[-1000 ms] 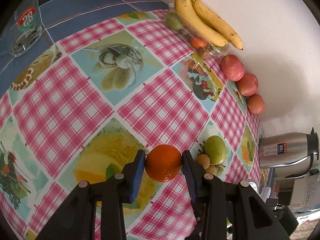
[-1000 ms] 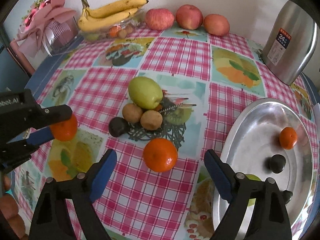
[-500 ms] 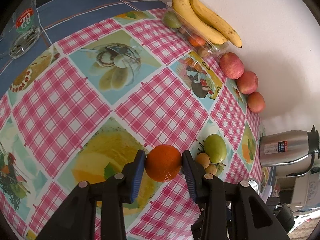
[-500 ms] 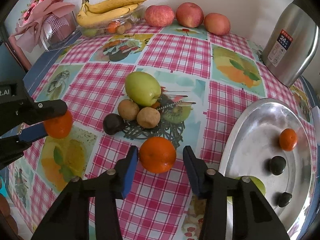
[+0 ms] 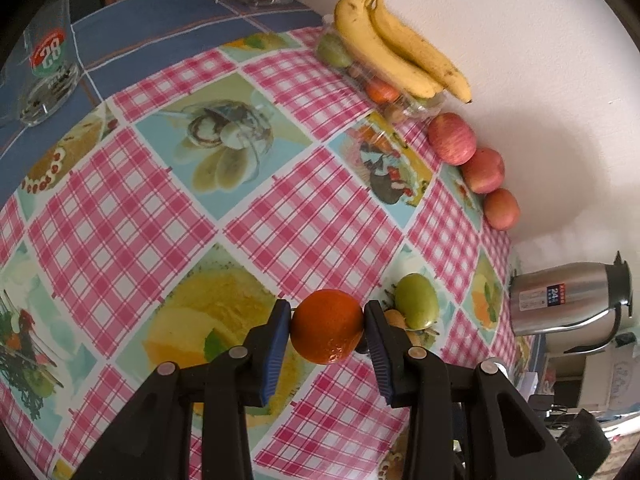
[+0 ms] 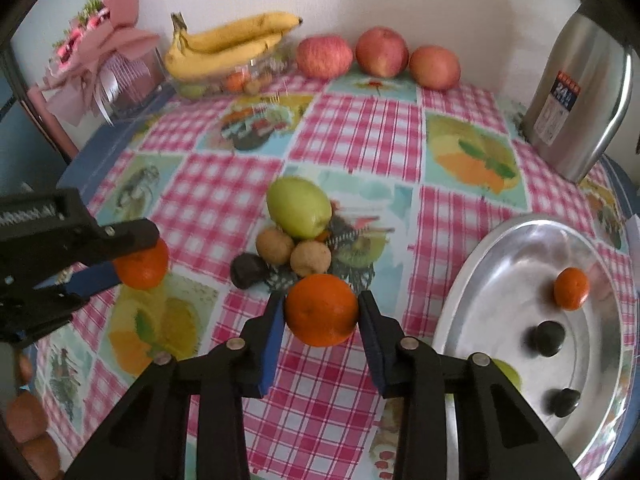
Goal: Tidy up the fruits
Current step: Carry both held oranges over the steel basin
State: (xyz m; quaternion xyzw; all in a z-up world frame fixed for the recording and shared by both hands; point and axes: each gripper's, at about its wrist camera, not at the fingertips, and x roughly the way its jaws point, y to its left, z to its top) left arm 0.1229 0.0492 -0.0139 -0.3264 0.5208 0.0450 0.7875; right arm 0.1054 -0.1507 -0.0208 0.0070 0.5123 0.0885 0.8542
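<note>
Orange, first (image 5: 327, 326): clamped between the blue pads of the left hand-held gripper (image 5: 326, 330), jaws drawn in to the fruit's width, over a yellow picture square of the checked cloth.

Orange, second (image 6: 321, 309): between the blue pads of the right hand-held gripper (image 6: 321, 314), whose jaws have just been closing; both pads now press its sides. Position: just in front of the loose fruit cluster, left of the tray.

Fruit cluster, mid-bench: one green fruit (image 6: 299, 207), two brown kiwis (image 6: 274, 245) touching it, one dark fruit (image 6: 249, 271) beside them.

Steel tray (image 6: 472, 272), right side: holds a small orange (image 6: 571, 289), two dark fruits (image 6: 547, 338) and a green fruit partly hidden behind the gripper.

Along the far wall: bananas (image 6: 228, 46) resting on a clear container (image 6: 224, 80) of small fruits; three red apples (image 6: 382, 57) in a row beside it.

Steel thermos jug (image 6: 576, 92): upright, far right corner.

Bench (image 6: 360, 136): covered in pink check cloth with fruit pictures.

Drinking glass (image 5: 46, 68): far left edge, left wrist view.

Pink-wrapped bouquet (image 6: 100, 60): left of the bananas.
</note>
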